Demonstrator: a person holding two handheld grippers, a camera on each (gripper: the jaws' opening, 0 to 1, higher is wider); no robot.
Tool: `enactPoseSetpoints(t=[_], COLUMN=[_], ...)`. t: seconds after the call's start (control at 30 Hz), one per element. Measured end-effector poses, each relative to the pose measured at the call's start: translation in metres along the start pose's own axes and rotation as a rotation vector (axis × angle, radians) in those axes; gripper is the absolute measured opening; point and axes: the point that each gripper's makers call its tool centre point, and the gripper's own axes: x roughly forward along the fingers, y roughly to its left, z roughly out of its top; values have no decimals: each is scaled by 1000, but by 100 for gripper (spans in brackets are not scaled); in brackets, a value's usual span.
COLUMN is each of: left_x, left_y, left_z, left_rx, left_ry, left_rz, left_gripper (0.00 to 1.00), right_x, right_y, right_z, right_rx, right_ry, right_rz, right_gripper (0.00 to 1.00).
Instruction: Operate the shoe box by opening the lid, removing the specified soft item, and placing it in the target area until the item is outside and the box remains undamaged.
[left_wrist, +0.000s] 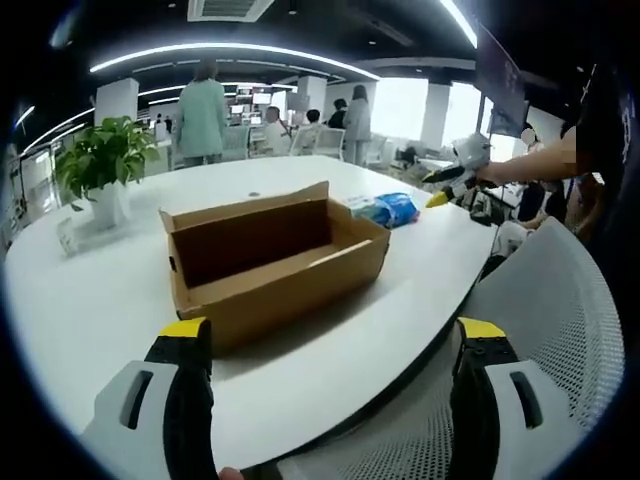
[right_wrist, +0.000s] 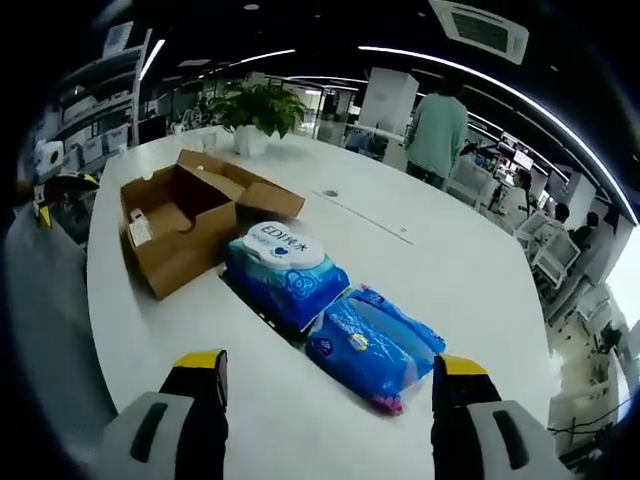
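My left gripper (left_wrist: 335, 335) is rising from the bottom of the left gripper view with its yellow-tipped jaws standing wide apart and gripping nothing, and between them the near edge of the white table (left_wrist: 90, 310) is curving past a white mesh chair (left_wrist: 560, 320) at the lower right. Just above the jaws, in the middle of that frame, the cardboard box (left_wrist: 275, 262) is sitting open, its lid flap standing up along the far side and its inside looking bare as far as I can see. Beyond its right end a blue packet (left_wrist: 388, 209) is lying on the table, apart from the box. At the right of the frame a hand is holding my right gripper (left_wrist: 455, 175) in the air above the table's edge. A potted plant (left_wrist: 103, 160) is standing at the upper left, and people are standing and sitting in the office behind. In the right gripper view my right gripper (right_wrist: 330, 372) is also showing its jaws spread apart and empty at the bottom. Just above them the blue packet (right_wrist: 372, 345) is lying on the table (right_wrist: 470, 270), touching a pack of wet wipes (right_wrist: 283, 270) on its left. The box (right_wrist: 185, 222) is sitting open at the upper left, just beside the wipes, and the plant (right_wrist: 255, 110) is standing behind it.
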Motion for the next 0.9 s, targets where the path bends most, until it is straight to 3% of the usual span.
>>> enactPoseSetpoints(t=[0.5,0.9], left_x=[1,3], left_y=[12,16], left_z=[7,20], left_rx=[25,42], left_ry=[22,25], left_rz=[-27,-39], left_gripper=[99,99], right_x=[-26,-37], right_y=[31,67], right_z=[23,35], right_rx=[19,11], right_ry=[-62,-61], right_rz=[-19,5], right_gripper=[99,99])
